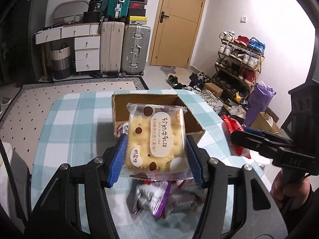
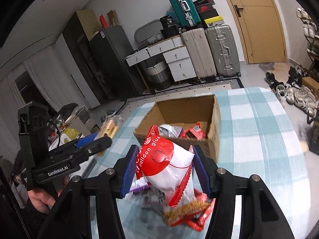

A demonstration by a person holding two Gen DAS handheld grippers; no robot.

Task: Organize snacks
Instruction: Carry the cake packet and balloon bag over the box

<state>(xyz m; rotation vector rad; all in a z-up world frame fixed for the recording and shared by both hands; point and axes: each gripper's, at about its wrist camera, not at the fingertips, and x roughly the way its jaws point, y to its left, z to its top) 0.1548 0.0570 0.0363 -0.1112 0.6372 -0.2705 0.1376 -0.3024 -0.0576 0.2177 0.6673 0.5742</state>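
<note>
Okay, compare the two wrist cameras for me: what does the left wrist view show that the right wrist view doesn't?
Only the left wrist view shows the printed front of the biscuit packet clamped in the left gripper, and the full shoe rack.

Only the right wrist view shows the balloon glue packet head-on in the right gripper, red packets inside the cardboard box, and a tall dark cabinet.

Both show the box, the checked tablecloth, loose snacks below the grippers, the suitcases and the door.

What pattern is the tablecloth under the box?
Light blue and white check on the tablecloth, clearest in the right wrist view beside the box.
</note>
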